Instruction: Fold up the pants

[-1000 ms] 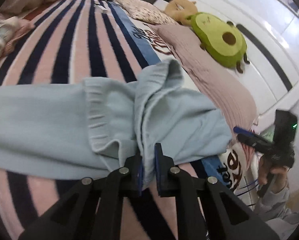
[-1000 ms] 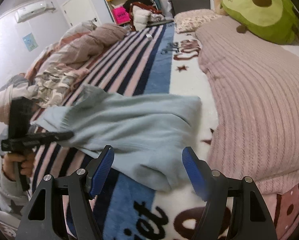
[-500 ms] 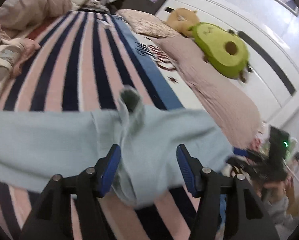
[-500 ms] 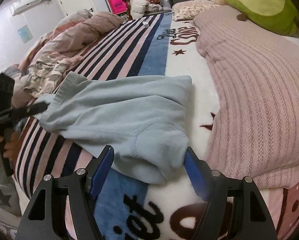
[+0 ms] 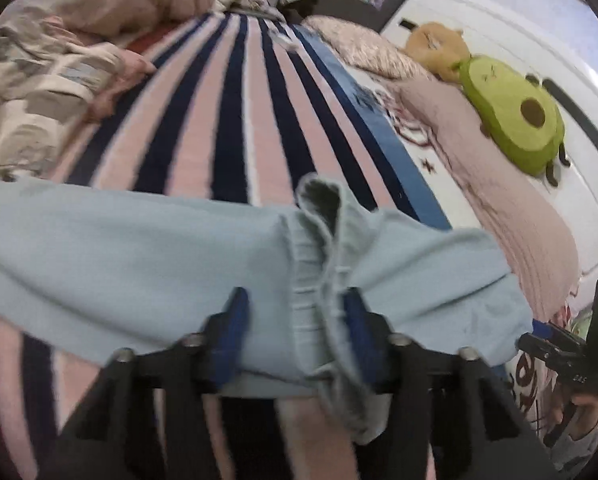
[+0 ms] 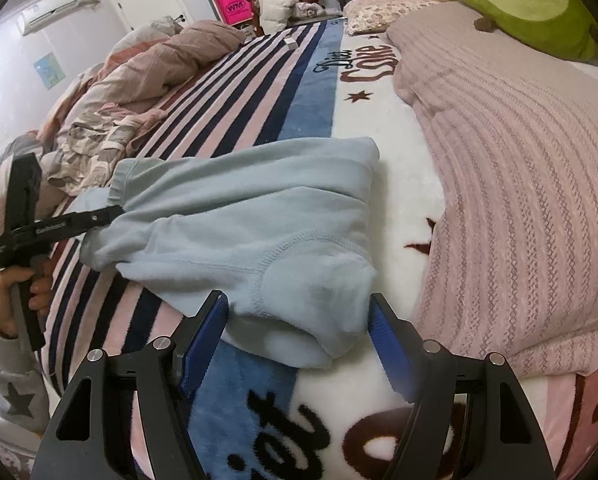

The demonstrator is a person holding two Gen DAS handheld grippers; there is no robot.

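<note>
- Since a second ago your left gripper (image 5: 295,332) has let go of the pants (image 6: 259,232): its jaws, then pinched on the cuff, have just been opening and now stand apart, the ribbed cuff (image 5: 315,280) loose between them; whether a pad brushes it is hard to say through the blur.
- Your right gripper (image 6: 299,344) hangs spread wide, gripping nothing, the pants' folded end at its twelve o'clock.
- The pants lie folded on the striped blanket (image 6: 235,92), the avocado plush (image 5: 515,120) toward two o'clock in your left view.
</note>
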